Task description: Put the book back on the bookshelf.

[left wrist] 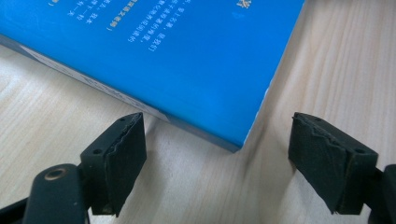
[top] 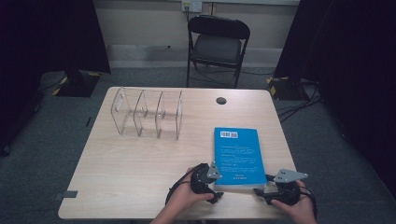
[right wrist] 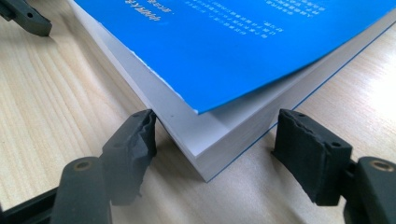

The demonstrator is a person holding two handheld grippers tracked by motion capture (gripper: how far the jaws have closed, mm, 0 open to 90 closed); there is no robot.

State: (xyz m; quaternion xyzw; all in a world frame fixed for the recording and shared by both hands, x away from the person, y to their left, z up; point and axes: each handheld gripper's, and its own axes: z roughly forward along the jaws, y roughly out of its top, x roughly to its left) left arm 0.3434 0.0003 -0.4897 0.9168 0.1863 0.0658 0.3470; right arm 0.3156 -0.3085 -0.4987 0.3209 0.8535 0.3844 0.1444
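Observation:
A blue paperback book (top: 239, 156) lies flat on the wooden table (top: 140, 172), back cover up, near the front right. My left gripper (top: 215, 187) sits at the book's near left corner. In the left gripper view, that gripper (left wrist: 219, 137) is open and the book's corner (left wrist: 196, 70) points into the gap, clear of both pads. My right gripper (top: 260, 190) is at the near right corner. In the right gripper view, its jaws (right wrist: 217, 128) straddle the book's corner (right wrist: 210, 154); the left pad (right wrist: 140, 140) is right beside the page edge, and the right pad (right wrist: 303, 149) stands just off it.
A clear acrylic file rack (top: 147, 114) with several dividers stands at the back left of the table. A black cable grommet (top: 221, 100) sits near the far edge. A black folding chair (top: 217, 42) stands beyond the table. The left gripper's jaw (right wrist: 23, 16) shows far off.

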